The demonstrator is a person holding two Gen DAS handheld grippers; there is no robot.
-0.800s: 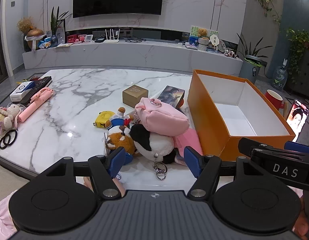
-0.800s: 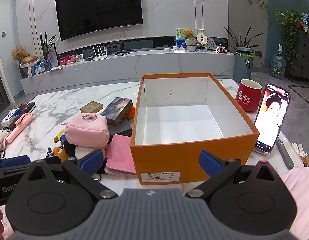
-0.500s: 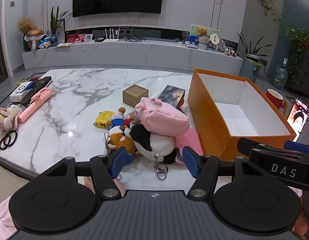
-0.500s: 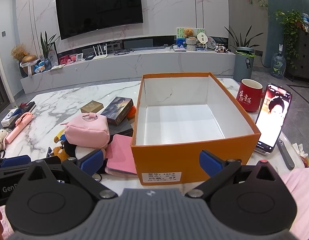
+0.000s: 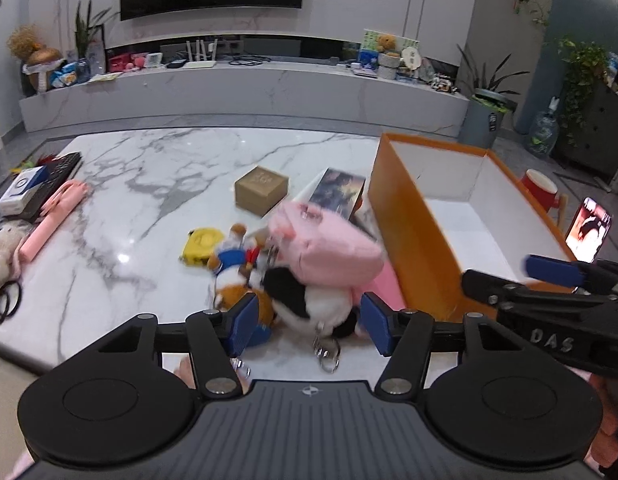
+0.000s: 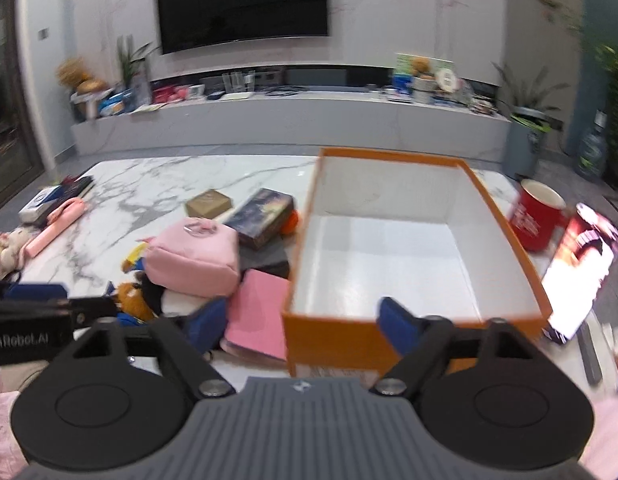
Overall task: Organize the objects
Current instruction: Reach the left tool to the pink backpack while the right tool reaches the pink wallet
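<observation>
1. the left gripper has its blue pads spread about halfway, nothing pinched; the black-and-white plush lies in the gap between them, and the pads do not press on it.
2. the right gripper stands wide open and empty, its pads straddling the near left corner of the orange box.
3. the orange box sits on the marble table at about 3 o'clock from the toy pile; its white inside is bare.
4. a pink pouch rests on top of the plush, at 12 o'clock from the left gripper, just beside the box wall.
5. a small duck-like toy in blue and a yellow item lie at 10 o'clock from the plush.
6. a tan cube box and a dark picture box sit farther out, near 12 o'clock.
7. a flat pink booklet lies against the box's left wall.
8. a red mug and a lit phone stand at 3 o'clock of the box.
9. a pink stick lies at the table's 9 o'clock edge.
</observation>
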